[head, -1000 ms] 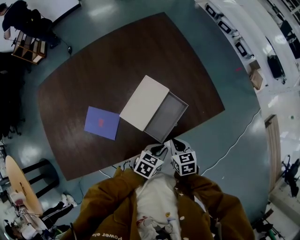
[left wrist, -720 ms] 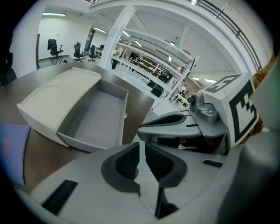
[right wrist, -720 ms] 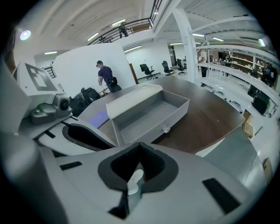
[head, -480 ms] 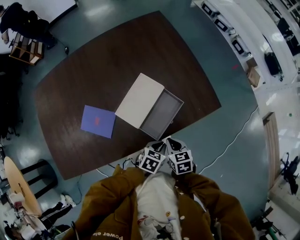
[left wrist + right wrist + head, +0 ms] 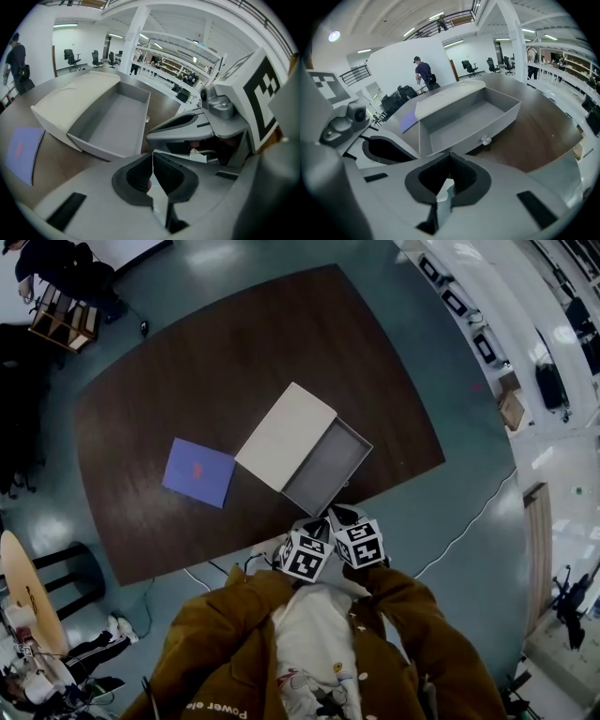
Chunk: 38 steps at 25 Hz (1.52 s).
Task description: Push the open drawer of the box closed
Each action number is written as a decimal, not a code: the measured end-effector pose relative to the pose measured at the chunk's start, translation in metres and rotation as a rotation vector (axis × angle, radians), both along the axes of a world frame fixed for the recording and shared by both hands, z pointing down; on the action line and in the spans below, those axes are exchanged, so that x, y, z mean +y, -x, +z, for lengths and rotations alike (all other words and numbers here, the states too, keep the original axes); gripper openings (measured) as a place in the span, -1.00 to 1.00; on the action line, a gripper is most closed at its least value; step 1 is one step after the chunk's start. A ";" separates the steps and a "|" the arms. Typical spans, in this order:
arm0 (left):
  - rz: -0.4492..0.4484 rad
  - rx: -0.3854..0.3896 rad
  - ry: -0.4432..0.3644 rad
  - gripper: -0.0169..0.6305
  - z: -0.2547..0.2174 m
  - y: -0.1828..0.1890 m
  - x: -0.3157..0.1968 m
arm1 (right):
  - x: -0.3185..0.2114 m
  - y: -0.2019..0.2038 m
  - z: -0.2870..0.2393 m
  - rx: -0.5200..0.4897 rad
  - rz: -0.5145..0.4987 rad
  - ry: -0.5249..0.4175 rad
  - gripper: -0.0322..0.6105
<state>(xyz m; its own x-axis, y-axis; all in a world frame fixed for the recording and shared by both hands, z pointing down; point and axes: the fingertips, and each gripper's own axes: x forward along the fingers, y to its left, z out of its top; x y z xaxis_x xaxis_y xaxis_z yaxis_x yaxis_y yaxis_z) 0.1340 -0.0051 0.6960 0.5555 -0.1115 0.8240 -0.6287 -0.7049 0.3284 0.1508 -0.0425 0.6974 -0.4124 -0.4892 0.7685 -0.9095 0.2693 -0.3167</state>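
Right gripper (image 5: pixel 343 514) nearer, open drawer (image 5: pixel 328 467) just ahead

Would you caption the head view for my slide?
Left tongs and right tongs, both shut, near the open drawer of the box.

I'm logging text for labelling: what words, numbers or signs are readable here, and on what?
"power ele": on the jacket, cut off by the picture's edge.
Purple sheet: a red mark, too small to read.
Marker cubes: square patterns only, no words.
Box: no text seen.
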 end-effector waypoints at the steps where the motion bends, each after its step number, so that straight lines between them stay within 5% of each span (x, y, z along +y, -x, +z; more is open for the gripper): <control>1: -0.014 -0.007 -0.007 -0.91 0.000 0.000 -0.001 | 0.000 0.002 0.001 -0.004 -0.017 0.004 -0.88; 12: -0.084 -0.036 -0.027 -0.93 0.000 0.000 -0.008 | -0.005 0.009 0.005 -0.001 -0.131 0.022 -0.88; 24: -0.104 -0.038 -0.028 -0.93 -0.002 0.007 -0.011 | -0.008 0.016 0.003 0.013 -0.144 -0.007 -0.88; 29: -0.095 -0.038 -0.014 -0.93 0.001 0.002 -0.009 | -0.016 -0.016 0.010 0.105 -0.098 -0.006 -0.87; 32: -0.092 -0.039 -0.015 -0.93 0.000 0.000 -0.010 | -0.022 -0.044 0.016 0.189 -0.089 0.001 -0.56; 38: -0.097 -0.037 -0.019 -0.93 -0.002 -0.001 -0.011 | -0.035 -0.053 0.023 0.229 -0.136 -0.004 -0.54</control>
